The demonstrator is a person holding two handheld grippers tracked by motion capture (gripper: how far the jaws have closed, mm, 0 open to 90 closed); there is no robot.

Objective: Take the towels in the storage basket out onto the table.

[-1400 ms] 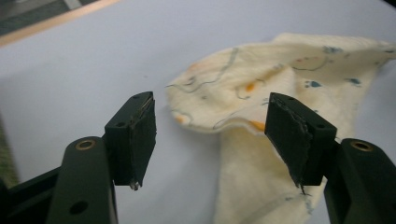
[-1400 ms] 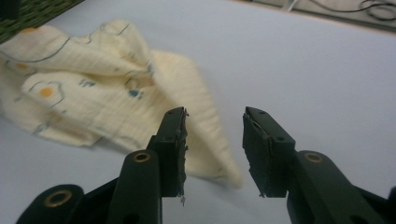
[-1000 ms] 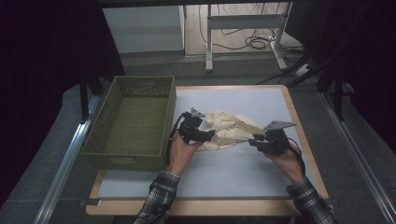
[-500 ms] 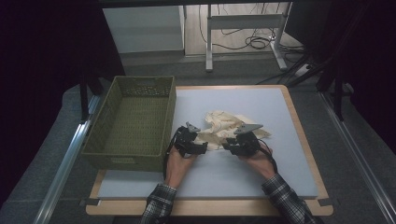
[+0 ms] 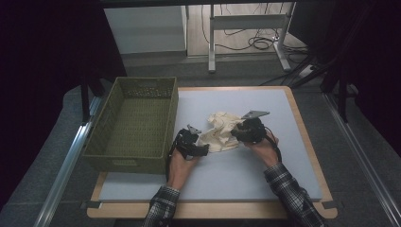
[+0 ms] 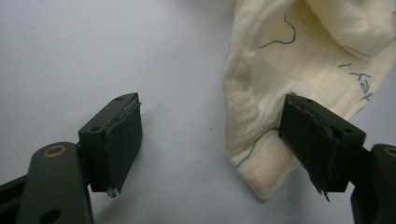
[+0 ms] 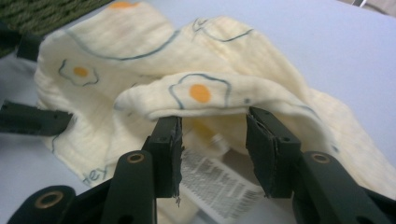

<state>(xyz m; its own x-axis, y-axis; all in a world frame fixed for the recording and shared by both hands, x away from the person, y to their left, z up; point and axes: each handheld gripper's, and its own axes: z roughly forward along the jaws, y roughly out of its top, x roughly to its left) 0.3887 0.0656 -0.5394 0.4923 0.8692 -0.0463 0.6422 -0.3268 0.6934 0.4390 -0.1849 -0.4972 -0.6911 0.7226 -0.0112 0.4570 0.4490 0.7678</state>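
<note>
Cloth [image 5: 221, 131] mid-frame looks soft, light, floppy; left gripper [image 6: 210, 140] gapes wide, right gripper [image 7: 214, 140] half-open, both empty, so pinch hems.

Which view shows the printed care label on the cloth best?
The right gripper view: the care label lies close up between that hand-held gripper's jaws, under a fold of the cloth. The left gripper view gives one cloth corner with blue stitching; the high view shows the cloth crumpled and small.
</note>
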